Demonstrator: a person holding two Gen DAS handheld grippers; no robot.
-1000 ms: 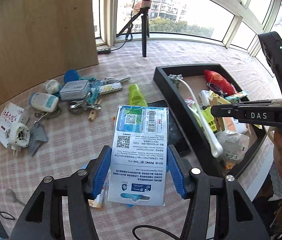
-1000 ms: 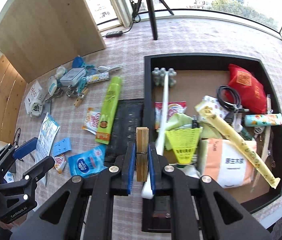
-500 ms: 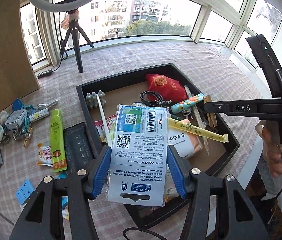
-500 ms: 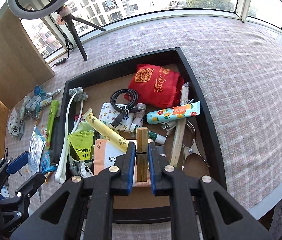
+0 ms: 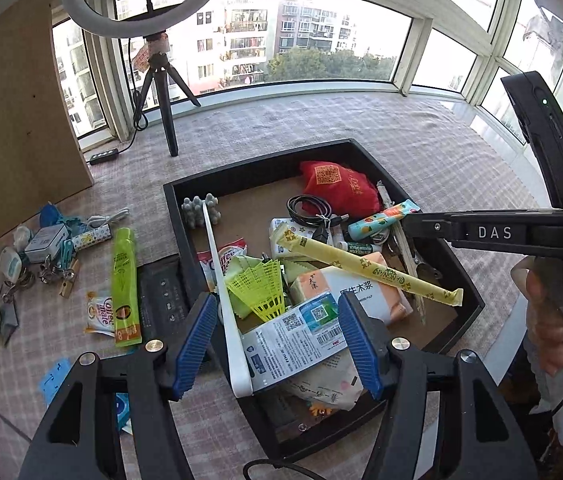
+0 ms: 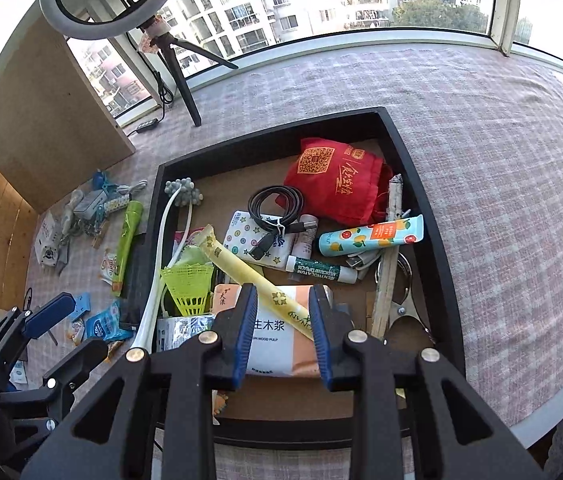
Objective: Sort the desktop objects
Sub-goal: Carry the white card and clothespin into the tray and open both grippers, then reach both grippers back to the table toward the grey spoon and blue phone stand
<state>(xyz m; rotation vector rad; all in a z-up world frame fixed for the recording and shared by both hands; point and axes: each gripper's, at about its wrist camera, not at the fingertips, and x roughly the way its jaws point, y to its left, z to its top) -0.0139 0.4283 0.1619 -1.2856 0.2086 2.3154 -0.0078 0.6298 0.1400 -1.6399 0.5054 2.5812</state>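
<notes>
My left gripper [image 5: 276, 300] hangs over the near end of the black tray [image 5: 265, 168], its jaws opening with nothing pressed between them. The white and blue packet [image 5: 293, 336] lies loose below it in the tray, beside the white massage stick [image 5: 221, 280] and the yellow shuttlecock [image 5: 259, 286]. My right gripper [image 6: 281, 292] is also over the tray [image 6: 273, 128], above the orange tissue pack [image 6: 277, 328] and the long yellow stick pack [image 6: 249, 272]. Its jaws are opening and hold nothing. I cannot see the wooden clip.
Loose items lie left of the tray on the checked cloth: a green tube [image 5: 124, 284], a black remote [image 5: 161, 292], sachets, keys and a charger [image 5: 45, 238]. A ring light tripod [image 5: 161, 92] and a wooden board [image 5: 13, 112] stand behind. A hand [image 5: 545, 312] holds the right gripper.
Both grippers swung from the loose pile to above the tray. The left let go of the packet, which dropped into the tray. The right opened and the wooden clip left its jaws.
</notes>
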